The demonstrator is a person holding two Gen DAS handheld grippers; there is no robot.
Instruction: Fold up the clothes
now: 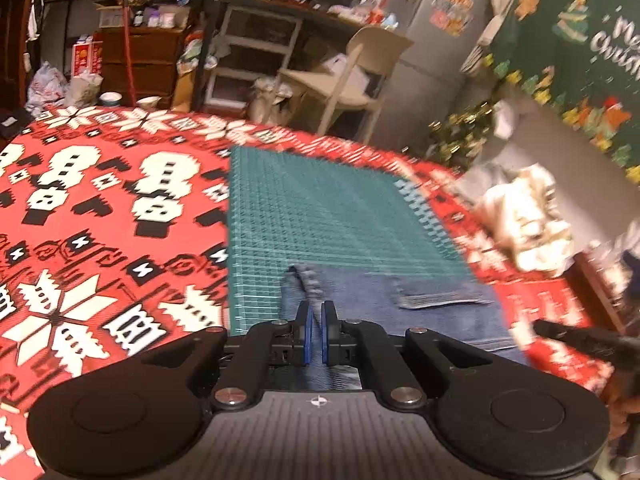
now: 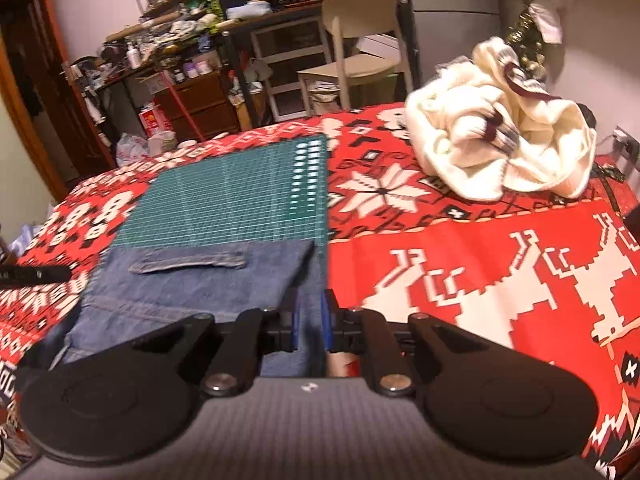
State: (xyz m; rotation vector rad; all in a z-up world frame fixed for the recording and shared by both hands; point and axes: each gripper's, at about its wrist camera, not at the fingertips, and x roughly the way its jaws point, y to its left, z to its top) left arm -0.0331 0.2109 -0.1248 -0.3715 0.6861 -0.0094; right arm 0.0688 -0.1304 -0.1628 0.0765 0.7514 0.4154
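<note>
The jeans (image 1: 384,304) lie just ahead of both claws, on the near end of the green cutting mat (image 1: 320,208), with a back pocket (image 2: 188,261) facing up. The left claw (image 1: 317,330) is clamped together on the denim at its near left edge, and the right claw (image 2: 311,322) — its pads only a little apart — grips the fabric at the near right corner. With both near corners held, a fold seems to be under way, though how many folds the jeans already carry cannot be told. Further out, ahead and to the right of the right claw, a cream sweater (image 2: 500,148) sits in a crumpled heap on the red patterned cloth (image 2: 460,240) covering the surface — clearly not yet folded. So the job looks no more than partly done.
</note>
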